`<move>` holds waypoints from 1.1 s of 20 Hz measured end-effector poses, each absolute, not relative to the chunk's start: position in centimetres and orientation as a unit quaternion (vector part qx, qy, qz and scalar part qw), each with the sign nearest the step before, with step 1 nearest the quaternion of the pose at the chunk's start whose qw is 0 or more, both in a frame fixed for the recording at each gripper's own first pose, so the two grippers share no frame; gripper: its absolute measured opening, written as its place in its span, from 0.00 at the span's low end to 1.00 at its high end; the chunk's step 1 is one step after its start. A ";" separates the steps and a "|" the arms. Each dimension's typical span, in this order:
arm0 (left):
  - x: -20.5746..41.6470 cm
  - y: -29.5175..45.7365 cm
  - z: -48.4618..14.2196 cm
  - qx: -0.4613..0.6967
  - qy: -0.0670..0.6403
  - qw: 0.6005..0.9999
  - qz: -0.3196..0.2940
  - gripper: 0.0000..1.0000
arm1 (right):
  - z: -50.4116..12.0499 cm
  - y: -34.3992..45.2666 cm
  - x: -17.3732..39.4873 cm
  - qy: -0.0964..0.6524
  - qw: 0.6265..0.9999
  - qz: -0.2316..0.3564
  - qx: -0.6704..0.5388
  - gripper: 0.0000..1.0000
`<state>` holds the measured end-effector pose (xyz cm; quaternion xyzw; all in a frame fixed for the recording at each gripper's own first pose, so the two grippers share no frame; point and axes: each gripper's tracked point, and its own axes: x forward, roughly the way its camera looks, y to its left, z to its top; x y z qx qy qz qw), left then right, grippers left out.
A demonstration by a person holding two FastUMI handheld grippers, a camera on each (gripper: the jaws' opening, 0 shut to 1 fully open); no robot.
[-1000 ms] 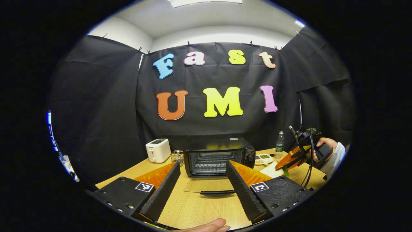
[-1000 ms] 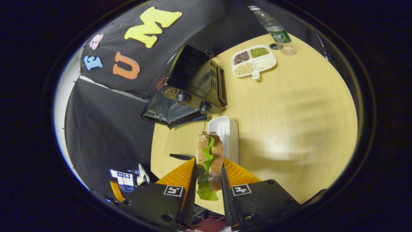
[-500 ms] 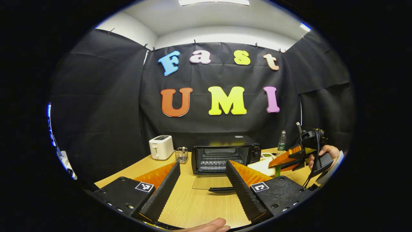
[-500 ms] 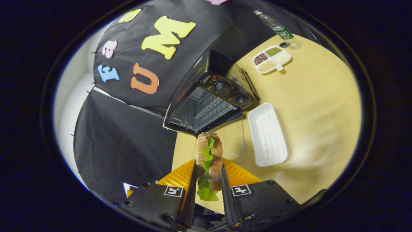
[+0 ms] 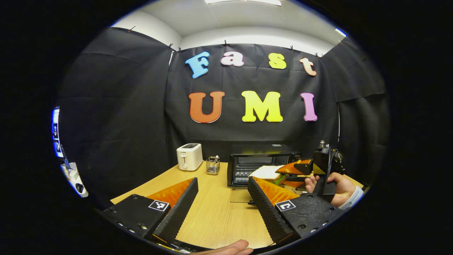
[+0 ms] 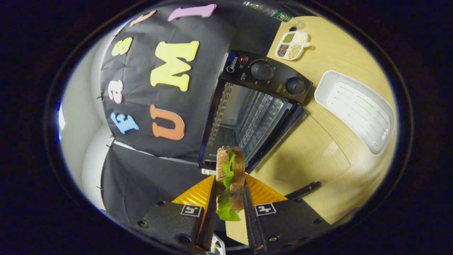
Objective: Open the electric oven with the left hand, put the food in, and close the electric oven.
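Sandwich held at the open oven mouth

The right gripper [image 6: 229, 198] clamps a sandwich [image 6: 230, 173] with lettuce between both fingers, just in front of the electric oven [image 6: 254, 106], whose glass door [image 6: 304, 159] lies flat on the tabletop [image 6: 347, 67]. The left gripper [image 5: 223, 202] hangs released, fingers spread, well back from the oven. A white tray [image 6: 355, 109] sits beside the oven, a toaster [image 5: 189, 156] farther left.
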<state>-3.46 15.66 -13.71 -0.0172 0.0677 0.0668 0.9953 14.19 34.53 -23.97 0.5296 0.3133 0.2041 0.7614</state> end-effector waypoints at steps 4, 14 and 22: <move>-4.2 17.7 -14.3 -0.017 0.078 0.994 0.079 0.94 | -25.4 35.9 18.7 0.263 0.787 0.153 0.536 0.38; -3.0 19.5 -17.9 -0.037 0.110 0.991 0.068 0.93 | -29.0 36.8 28.3 0.167 0.815 0.052 0.552 0.38; -2.6 20.5 -19.1 -0.062 0.118 0.989 0.071 0.94 | -30.0 37.9 30.0 0.161 0.836 0.038 0.523 0.40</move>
